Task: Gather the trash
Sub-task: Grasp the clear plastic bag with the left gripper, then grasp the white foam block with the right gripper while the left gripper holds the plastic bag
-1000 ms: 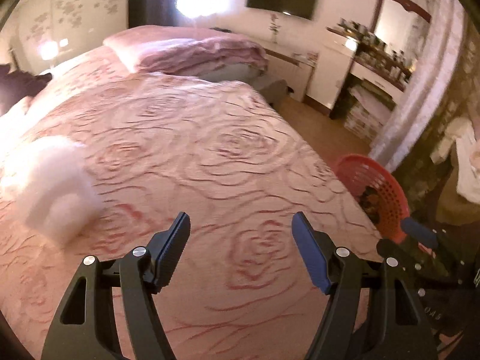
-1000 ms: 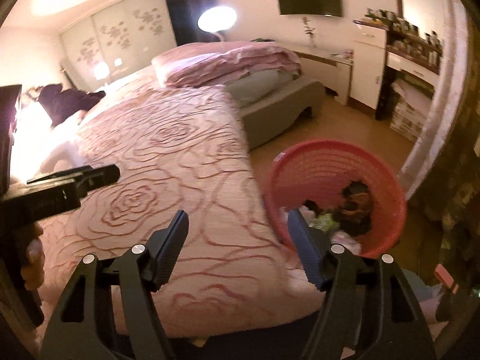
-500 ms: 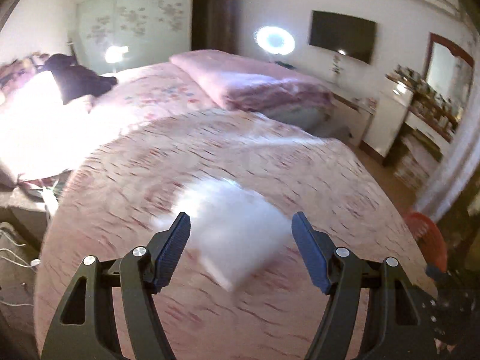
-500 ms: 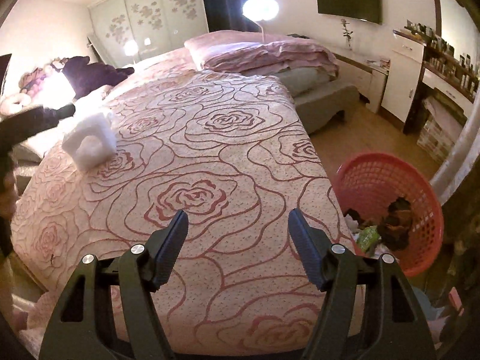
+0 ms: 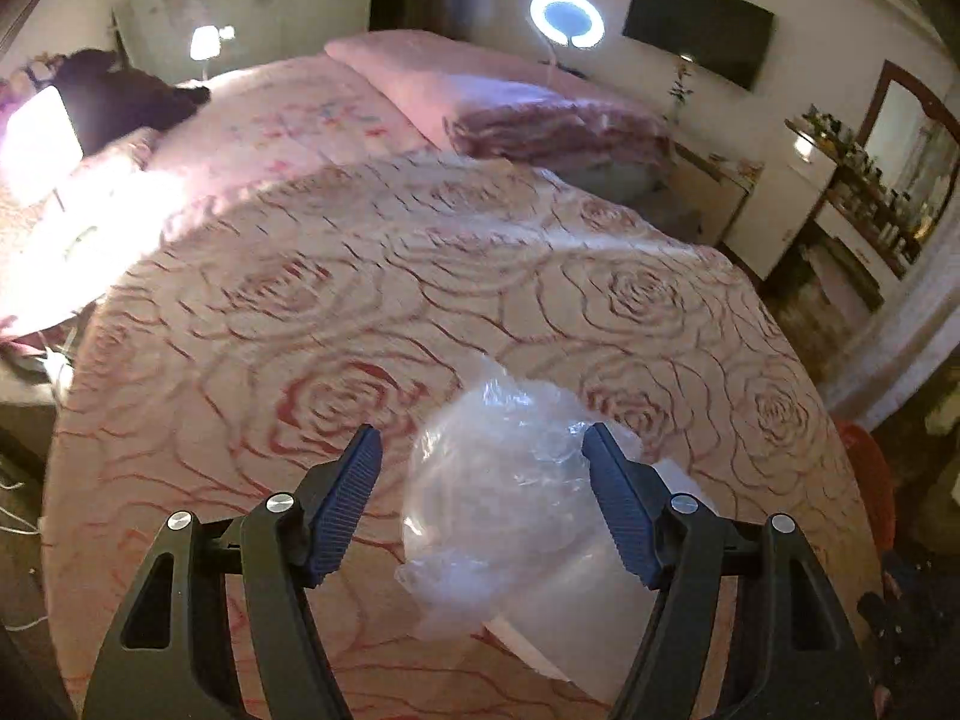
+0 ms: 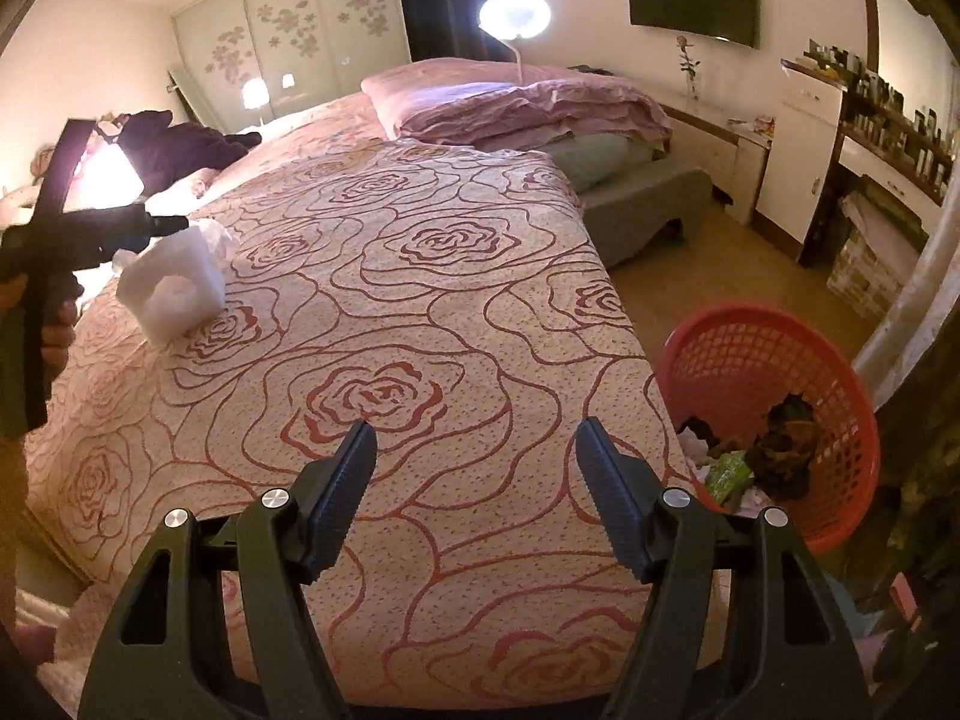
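The left gripper [image 5: 480, 468] points steeply down at the bed, its jaws closing around a crumpled clear plastic wrapper [image 5: 510, 480] that lies on the rose-patterned bedspread [image 5: 300, 312] together with a white foam block [image 5: 588, 612]. The right-hand pad [image 5: 618, 516] looks to be against the plastic, while the left-hand pad stands apart from it, so the wrapper is between the jaws but not yet clamped; motion blur makes the contact hard to judge. In the right wrist view the same gripper appears as a dark shape at the far left edge, held by a hand [image 6: 57, 324], its tip just above the white foam and wrapper [image 6: 174, 288]. The right gripper [image 6: 474, 480] hangs over the near part of the bedspread, tilted down, jaws apart and holding nothing. Just right of it, beside the bed on the floor, stands the red basket [image 6: 840, 372] with scraps of trash already in it. Compared with a second ago, the left gripper has swung across the bed: then the white bundle sat well to its left, half a second ago it was ahead of the fingers, and now it lies between them. The right gripper has shifted away from the basket, then settled.
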A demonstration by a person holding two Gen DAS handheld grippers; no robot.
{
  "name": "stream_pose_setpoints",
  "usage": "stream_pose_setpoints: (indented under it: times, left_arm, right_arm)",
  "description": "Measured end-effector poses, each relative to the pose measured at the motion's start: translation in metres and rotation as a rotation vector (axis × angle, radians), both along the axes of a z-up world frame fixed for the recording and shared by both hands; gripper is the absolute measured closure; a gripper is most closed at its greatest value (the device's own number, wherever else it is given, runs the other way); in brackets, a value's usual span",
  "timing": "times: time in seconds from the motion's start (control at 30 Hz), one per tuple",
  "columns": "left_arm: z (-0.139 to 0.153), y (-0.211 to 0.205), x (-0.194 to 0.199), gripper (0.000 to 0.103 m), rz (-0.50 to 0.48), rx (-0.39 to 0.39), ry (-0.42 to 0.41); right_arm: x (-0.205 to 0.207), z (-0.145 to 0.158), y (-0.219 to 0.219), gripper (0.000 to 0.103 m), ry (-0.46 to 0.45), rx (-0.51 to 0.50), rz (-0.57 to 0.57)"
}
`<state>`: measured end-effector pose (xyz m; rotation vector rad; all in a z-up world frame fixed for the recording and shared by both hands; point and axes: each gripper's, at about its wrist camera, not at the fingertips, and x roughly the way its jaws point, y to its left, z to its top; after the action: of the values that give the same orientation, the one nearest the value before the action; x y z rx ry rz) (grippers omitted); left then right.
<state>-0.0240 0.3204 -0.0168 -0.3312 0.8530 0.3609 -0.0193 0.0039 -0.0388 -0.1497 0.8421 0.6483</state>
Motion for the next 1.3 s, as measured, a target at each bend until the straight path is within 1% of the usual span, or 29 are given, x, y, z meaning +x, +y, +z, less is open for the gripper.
stream_pose_setpoints:
  times: [0.03,0.1,0.2,0.27,0.33,0.4,0.47,0.57,0.63,0.73,0.8,0.87,0.9,0.97,1.13,1.3]
  left_arm:
    - [-0.001,-0.002,-0.002,0.047,-0.005,-0.018,-0.011]
    - [-0.001,-0.005,-0.007,0.06,-0.017,-0.057,-0.035]
    - [-0.001,-0.015,-0.012,0.069,-0.045,-0.072,-0.037]
    - [-0.006,-0.025,-0.017,0.07,-0.068,-0.099,-0.036]
    - [-0.007,-0.032,-0.024,0.07,-0.073,-0.101,-0.051]
    - [-0.008,-0.037,-0.032,0.072,-0.081,-0.157,-0.069]
    - [-0.008,-0.043,-0.037,0.073,-0.083,-0.176,-0.079]
    - [-0.003,-0.049,-0.044,0.073,-0.072,-0.165,-0.099]
    - [0.005,-0.049,-0.047,0.073,-0.058,-0.132,-0.115]
    - [0.017,-0.045,-0.055,0.073,-0.031,-0.099,-0.148]
    - [0.02,-0.039,-0.06,0.073,-0.007,-0.09,-0.159]
    - [0.019,-0.03,-0.065,0.073,0.026,-0.093,-0.16]
    - [0.018,-0.027,-0.066,0.073,0.035,-0.098,-0.16]
    - [0.016,-0.018,-0.071,0.073,0.062,-0.114,-0.16]
    - [0.019,-0.005,-0.078,0.073,0.099,-0.108,-0.175]
    - [0.024,0.001,-0.084,0.073,0.12,-0.089,-0.19]
  right_arm:
    - [0.0,0.0,0.0,0.036,0.0,-0.001,0.0]
    - [0.0,0.0,0.0,0.036,0.0,-0.002,0.002]
    - [0.0,0.002,0.002,0.036,-0.003,-0.003,0.009]
    - [-0.001,0.004,0.003,0.036,-0.008,0.0,0.015]
    - [-0.003,0.005,0.004,0.036,-0.012,0.002,0.019]
    - [-0.004,0.007,0.006,0.036,-0.015,0.001,0.022]
    - [-0.006,0.009,0.006,0.036,-0.018,0.004,0.024]
    - [-0.01,0.013,0.009,0.036,-0.024,0.011,0.034]
    - [-0.012,0.015,0.012,0.036,-0.025,0.016,0.048]
    - [-0.018,0.02,0.019,0.036,-0.036,0.019,0.079]
    - [-0.023,0.022,0.027,0.036,-0.037,0.022,0.114]
    - [-0.026,0.024,0.036,0.031,-0.028,0.031,0.145]
    - [-0.028,0.026,0.039,0.027,-0.028,0.034,0.157]
    - [-0.034,0.031,0.052,0.022,-0.036,0.04,0.2]
    - [-0.051,0.041,0.083,0.009,-0.068,0.056,0.311]
    - [-0.064,0.044,0.119,0.007,-0.103,0.045,0.398]
